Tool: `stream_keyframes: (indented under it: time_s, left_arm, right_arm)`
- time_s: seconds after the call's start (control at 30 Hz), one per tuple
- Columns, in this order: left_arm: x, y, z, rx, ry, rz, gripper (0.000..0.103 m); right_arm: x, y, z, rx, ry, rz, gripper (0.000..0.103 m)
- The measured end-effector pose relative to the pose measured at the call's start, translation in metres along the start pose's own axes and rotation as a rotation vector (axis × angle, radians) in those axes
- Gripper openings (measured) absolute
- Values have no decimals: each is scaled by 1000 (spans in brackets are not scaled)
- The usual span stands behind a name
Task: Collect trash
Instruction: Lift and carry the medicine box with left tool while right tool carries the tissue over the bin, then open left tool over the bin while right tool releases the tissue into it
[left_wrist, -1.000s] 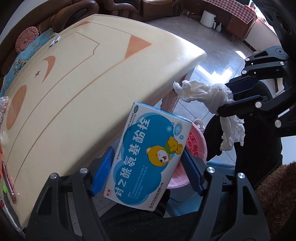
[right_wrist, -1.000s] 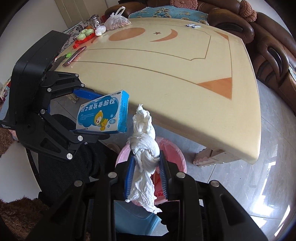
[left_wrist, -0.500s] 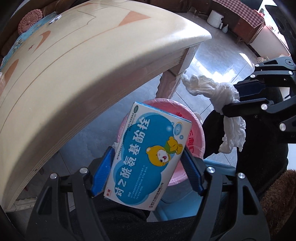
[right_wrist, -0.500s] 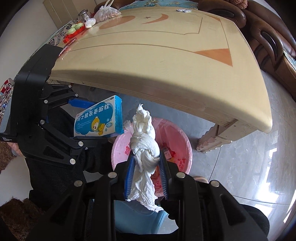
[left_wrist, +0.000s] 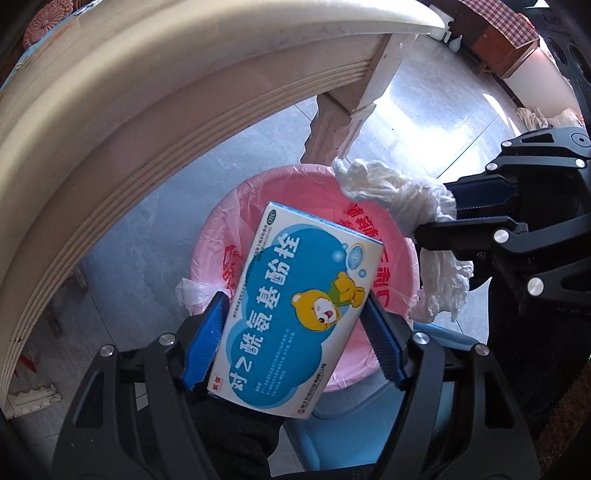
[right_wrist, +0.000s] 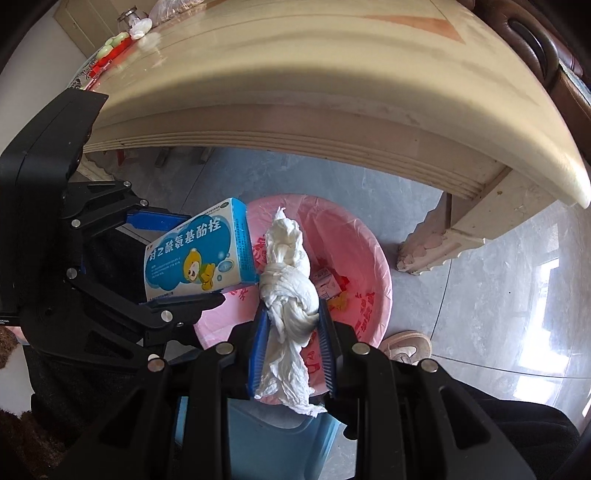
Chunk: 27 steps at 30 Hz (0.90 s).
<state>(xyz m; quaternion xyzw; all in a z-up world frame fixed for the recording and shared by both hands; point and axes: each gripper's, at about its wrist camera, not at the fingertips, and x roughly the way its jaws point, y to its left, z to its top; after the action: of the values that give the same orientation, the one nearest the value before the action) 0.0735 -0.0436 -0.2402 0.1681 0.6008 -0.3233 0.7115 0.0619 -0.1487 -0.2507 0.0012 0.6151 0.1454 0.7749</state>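
Observation:
My left gripper (left_wrist: 295, 314) is shut on a blue and white medicine box (left_wrist: 295, 310) with a cartoon bear, held just above the pink-lined trash bin (left_wrist: 221, 236). My right gripper (right_wrist: 291, 314) is shut on a knotted wad of white tissue (right_wrist: 290, 291), also over the pink-lined trash bin (right_wrist: 365, 258). In the right wrist view the medicine box (right_wrist: 195, 258) and the left gripper (right_wrist: 177, 258) sit to the left of the tissue. From the left wrist, the tissue (left_wrist: 399, 195) and right gripper (left_wrist: 450, 218) hang over the bin's right rim. Some wrappers (right_wrist: 325, 284) lie inside the bin.
The cream table's edge (right_wrist: 332, 122) overhangs the bin, with its carved leg (right_wrist: 436, 243) just to the right. A blue stool seat (right_wrist: 258, 432) lies under both grippers. A shoe (right_wrist: 406, 347) rests on the grey tiled floor. A person's dark trousers (left_wrist: 229, 435) are near the bin.
Both grippers have sunk from table height to below the table's edge, close over the bin, which now fills much more of both views. Both grips are unchanged.

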Motion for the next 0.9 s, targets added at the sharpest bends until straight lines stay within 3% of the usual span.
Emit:
stream_keyframes:
  time_s: [0.33,0.63,0.9]
  left_arm:
    - [64,12,3,-94,99,-68,71]
    - [111,31,1,-164,213,-76,71]
    - [141,51,2,-267,264,-106,71]
  right_arm:
    - [50,-21,2,72,45,-5,26]
    - [92,-34,4,135,110,11,26]
    - [103,-40,4,150,130,-8,26]
